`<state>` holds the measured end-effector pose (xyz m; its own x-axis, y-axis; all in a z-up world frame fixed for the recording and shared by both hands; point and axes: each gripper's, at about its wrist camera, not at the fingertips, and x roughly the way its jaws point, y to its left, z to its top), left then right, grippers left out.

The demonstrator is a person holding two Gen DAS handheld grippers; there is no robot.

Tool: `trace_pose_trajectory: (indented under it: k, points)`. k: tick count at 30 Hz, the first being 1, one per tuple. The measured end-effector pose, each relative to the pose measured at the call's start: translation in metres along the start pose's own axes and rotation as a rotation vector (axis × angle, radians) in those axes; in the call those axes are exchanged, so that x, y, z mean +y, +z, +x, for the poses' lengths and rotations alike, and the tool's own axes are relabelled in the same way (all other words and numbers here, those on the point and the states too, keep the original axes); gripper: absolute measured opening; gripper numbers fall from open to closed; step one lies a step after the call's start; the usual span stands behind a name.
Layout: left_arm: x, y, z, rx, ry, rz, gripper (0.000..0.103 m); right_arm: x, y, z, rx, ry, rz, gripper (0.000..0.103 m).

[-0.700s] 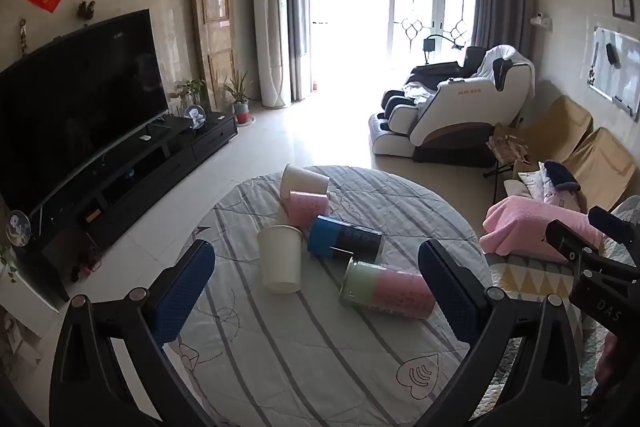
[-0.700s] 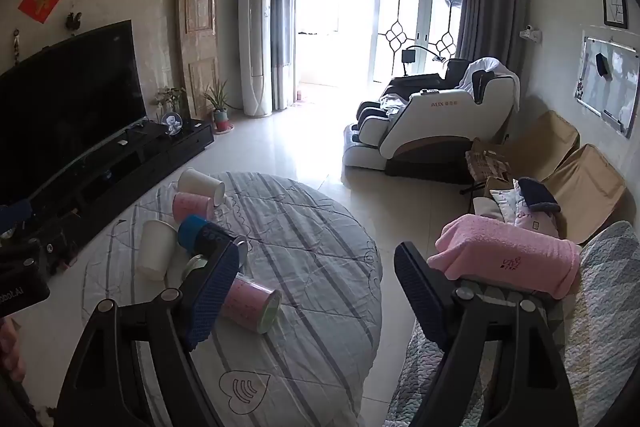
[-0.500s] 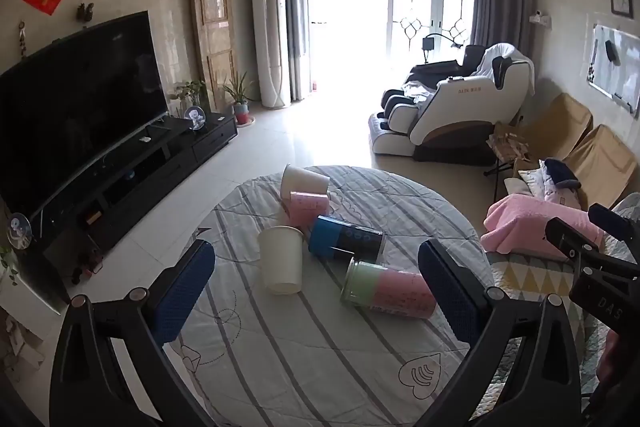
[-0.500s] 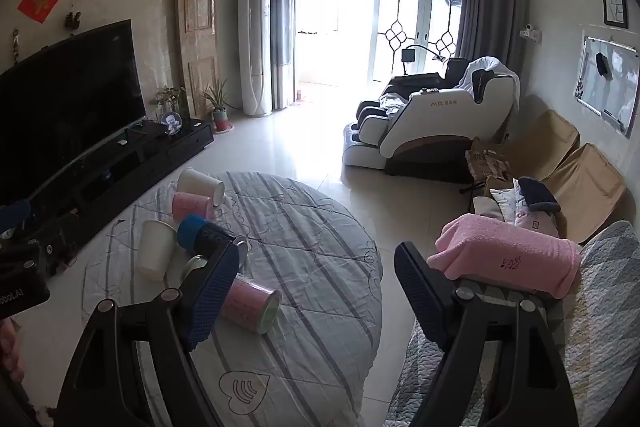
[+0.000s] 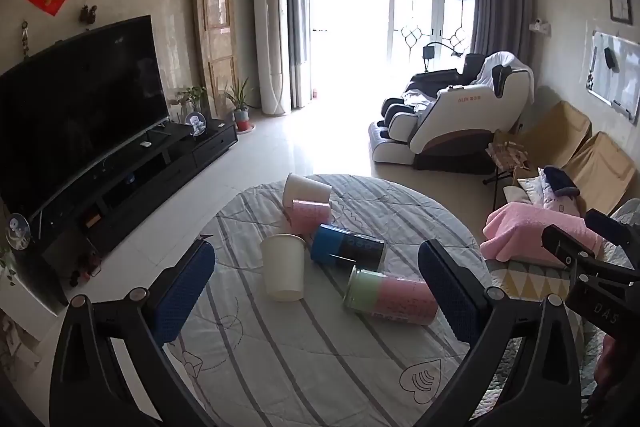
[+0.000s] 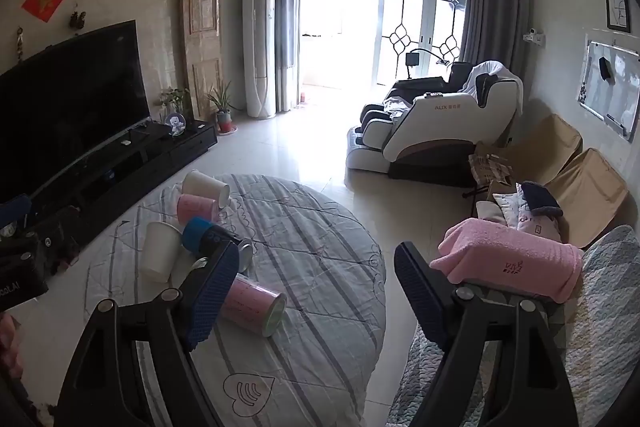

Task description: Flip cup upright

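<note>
On the table (image 5: 320,367), five cups lie toppled; both grippers (image 5: 316,287) (image 6: 316,291) spread, empty.

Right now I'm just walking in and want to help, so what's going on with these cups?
Nothing is being handled. The left gripper and right gripper both hang open above the round table. One white cup stands upright; the white-pink cup, blue cup and green-pink cup lie on their sides.
</note>
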<state>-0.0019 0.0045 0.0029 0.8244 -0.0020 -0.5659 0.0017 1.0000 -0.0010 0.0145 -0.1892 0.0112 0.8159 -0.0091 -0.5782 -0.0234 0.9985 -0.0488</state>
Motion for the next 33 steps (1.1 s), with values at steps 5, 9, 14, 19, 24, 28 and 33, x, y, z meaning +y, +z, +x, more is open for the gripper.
trace_pose_trajectory:
  k: [5, 9, 14, 19, 24, 28, 33]
  points:
    - [0.0018, 0.0028, -0.003, -0.003, 0.002, -0.002, 0.103, 0.0005, 0.0006, -0.0011, -0.002, 0.0, 0.0, 0.081]
    - [0.0023, 0.003, -0.0031, -0.005, 0.0, -0.002, 0.103, 0.0004, 0.0004, -0.0007, -0.001, -0.001, -0.001, 0.081]
    - [0.0031, 0.004, -0.0035, -0.005, -0.003, -0.001, 0.103, 0.0, -0.0009, -0.0017, 0.002, -0.003, 0.001, 0.081]
    - [0.0023, 0.004, -0.0036, -0.004, -0.002, -0.001, 0.103, -0.0004, -0.0008, -0.0016, 0.003, -0.003, 0.0, 0.081]
    - [0.0026, 0.0035, -0.0035, -0.005, -0.003, -0.001, 0.103, -0.0002, -0.0011, -0.0014, 0.003, -0.003, 0.0, 0.081]
    - [0.0028, 0.004, -0.0035, -0.007, -0.002, -0.001, 0.103, -0.0011, -0.0019, -0.0019, 0.003, -0.003, 0.0, 0.081]
    - [0.0017, 0.0043, -0.0037, -0.006, -0.005, -0.002, 0.103, -0.0004, -0.0018, -0.0015, 0.002, -0.002, 0.0, 0.081]
